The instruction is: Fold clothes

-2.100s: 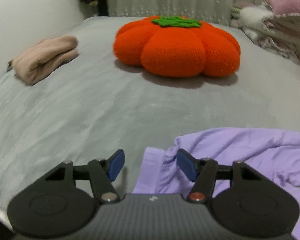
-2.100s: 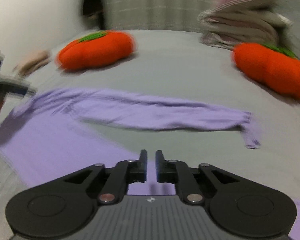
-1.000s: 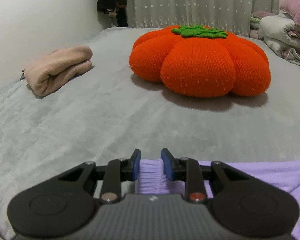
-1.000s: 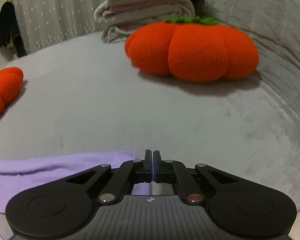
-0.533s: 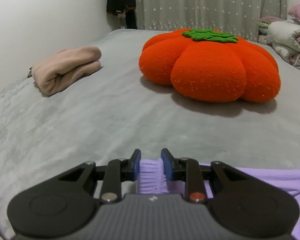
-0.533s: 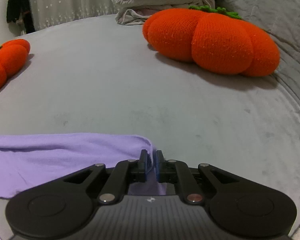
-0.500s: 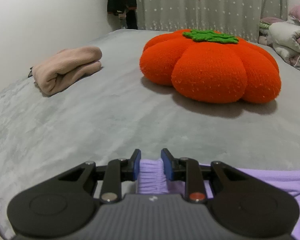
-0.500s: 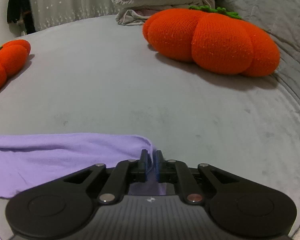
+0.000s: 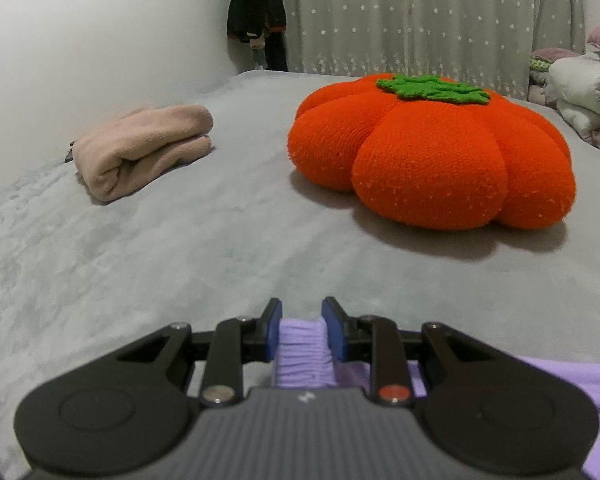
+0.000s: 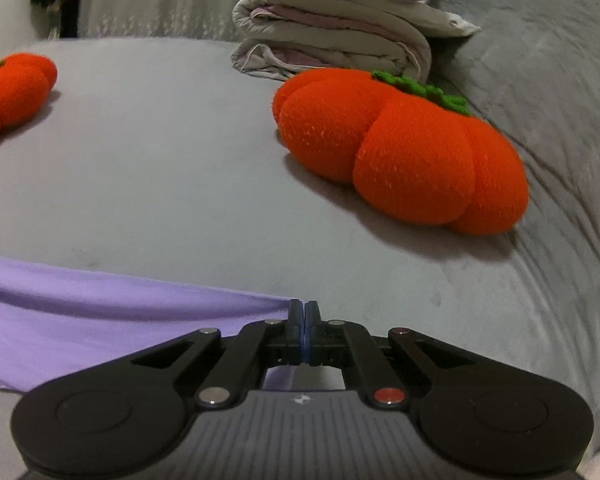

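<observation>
A lilac long-sleeved garment lies on the grey bed. Its ribbed cuff is bunched between the blue pads of my left gripper, which is shut on it; more lilac cloth trails off to the right behind the gripper body. In the right wrist view my right gripper is shut, its pads pressed together on the thin edge of the lilac cloth, which stretches away to the left in a taut fold. Each gripper body hides the cloth beneath it.
A large orange pumpkin cushion sits ahead of the left gripper, a folded beige garment to its left near the wall. A second pumpkin cushion lies ahead-right of the right gripper, with stacked quilts behind it.
The right wrist view has rolled, so the right pumpkin cushion now tilts down to the right and the lilac edge is pulled taut. The left gripper keeps its hold on the cuff with little movement.
</observation>
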A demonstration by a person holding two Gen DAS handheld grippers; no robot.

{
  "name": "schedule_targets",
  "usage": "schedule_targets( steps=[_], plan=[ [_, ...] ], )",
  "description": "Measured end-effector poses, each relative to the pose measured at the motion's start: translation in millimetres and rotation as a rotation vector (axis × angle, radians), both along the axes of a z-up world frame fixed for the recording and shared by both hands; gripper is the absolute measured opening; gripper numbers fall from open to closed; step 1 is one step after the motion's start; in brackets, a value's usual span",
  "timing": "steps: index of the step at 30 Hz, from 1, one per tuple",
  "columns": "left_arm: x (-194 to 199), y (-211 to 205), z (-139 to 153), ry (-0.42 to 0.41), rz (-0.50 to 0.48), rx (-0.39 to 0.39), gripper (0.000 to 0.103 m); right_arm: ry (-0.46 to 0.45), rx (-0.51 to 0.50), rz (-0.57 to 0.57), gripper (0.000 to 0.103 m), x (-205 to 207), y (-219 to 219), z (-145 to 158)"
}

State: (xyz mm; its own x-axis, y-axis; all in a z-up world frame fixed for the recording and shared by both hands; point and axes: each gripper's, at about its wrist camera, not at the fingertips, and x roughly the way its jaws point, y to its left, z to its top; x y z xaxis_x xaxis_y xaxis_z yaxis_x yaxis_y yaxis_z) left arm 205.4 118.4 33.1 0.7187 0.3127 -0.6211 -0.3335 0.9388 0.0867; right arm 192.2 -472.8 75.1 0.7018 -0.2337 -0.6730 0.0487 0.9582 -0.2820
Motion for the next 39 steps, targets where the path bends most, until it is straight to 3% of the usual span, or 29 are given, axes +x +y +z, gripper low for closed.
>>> schedule_targets(
  steps=[8,14,20,24,28,30,35,39],
  plan=[
    [7,1,-2,-0.022,0.014,0.022,0.023,0.033,-0.081,0.023,0.002,41,-4,2],
    [14,2,-11,-0.004,0.026,0.046,0.023,0.075,-0.069,0.019,0.002,70,-8,-14],
    [19,-1,-20,0.013,0.026,0.098,0.023,0.104,-0.138,0.01,0.002,90,-7,-30],
    [22,-9,-25,0.026,0.008,0.151,0.023,0.101,-0.133,0.023,0.002,93,-14,-37],
    [22,-9,-28,0.039,-0.003,0.149,0.023,0.057,-0.144,0.06,0.002,70,-10,-37],
    [22,-7,-29,0.04,-0.001,0.132,0.024,0.034,-0.075,0.057,0.014,55,-19,-30],
    [22,-7,-30,0.04,0.0,0.133,0.024,0.002,0.197,-0.001,0.03,28,-60,-21],
    [23,-5,-29,0.041,0.0,0.125,0.024,0.061,0.382,-0.041,0.032,12,-73,-33]
  ],
)
